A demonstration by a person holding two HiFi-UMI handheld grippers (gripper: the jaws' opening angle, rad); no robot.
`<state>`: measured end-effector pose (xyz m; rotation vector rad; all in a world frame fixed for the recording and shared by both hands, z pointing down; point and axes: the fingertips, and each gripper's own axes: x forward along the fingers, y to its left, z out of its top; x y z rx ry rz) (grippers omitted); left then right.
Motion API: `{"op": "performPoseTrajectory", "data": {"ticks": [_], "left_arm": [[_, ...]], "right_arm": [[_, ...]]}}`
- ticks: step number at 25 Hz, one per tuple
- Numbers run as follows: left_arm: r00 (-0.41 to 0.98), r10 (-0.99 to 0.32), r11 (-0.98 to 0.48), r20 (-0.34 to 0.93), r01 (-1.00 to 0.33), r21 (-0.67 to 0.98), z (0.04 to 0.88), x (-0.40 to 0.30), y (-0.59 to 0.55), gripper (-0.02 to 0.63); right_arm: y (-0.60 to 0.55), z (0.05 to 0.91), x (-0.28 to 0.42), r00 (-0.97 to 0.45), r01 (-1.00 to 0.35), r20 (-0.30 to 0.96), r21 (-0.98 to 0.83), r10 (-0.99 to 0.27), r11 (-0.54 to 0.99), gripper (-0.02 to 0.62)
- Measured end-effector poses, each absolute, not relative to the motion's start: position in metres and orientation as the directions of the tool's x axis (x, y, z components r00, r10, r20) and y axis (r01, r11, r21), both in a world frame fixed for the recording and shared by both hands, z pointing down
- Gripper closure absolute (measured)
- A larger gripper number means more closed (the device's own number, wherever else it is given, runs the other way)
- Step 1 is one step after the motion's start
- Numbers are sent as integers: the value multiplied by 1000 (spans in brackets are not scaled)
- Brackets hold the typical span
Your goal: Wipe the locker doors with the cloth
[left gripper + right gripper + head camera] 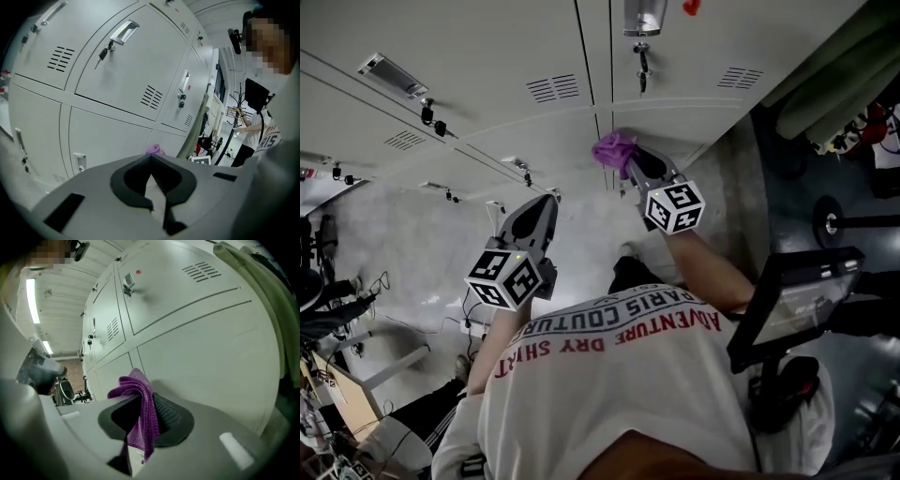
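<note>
Your right gripper (628,161) pinches the purple cloth (611,148) at the 12 o'clock locker door (675,131); wiping appears underway, most doors remaining.

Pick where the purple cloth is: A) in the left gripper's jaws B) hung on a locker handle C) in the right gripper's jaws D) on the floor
C: the right gripper view shows the purple cloth clamped between the jaws of the right gripper; the left gripper has its jaws together on nothing.
</note>
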<state>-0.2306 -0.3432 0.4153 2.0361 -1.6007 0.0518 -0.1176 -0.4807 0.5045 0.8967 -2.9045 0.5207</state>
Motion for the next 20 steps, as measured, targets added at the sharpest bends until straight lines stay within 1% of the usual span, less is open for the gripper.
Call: {"op": "performPoseTrajectory", "data": {"ticks": [4, 8, 15, 20], "left_arm": [[251, -899, -104, 358, -918, 384, 419, -248, -338, 604], [222, -906, -71, 361, -919, 388, 426, -259, -333, 604], [219, -901, -62, 374, -919, 389, 432, -260, -330, 604], [242, -895, -84, 375, -917, 391, 432, -250, -336, 604]], "right_arm": [[-493, 528, -135, -822, -569, 206, -285, -530, 771, 528], [-505, 537, -146, -805, -592, 232, -270, -545, 760, 528], [-510, 539, -147, -795, -606, 230, -265, -561, 750, 526], [-514, 538, -139, -785, -620, 229, -266, -576, 738, 528]]}}
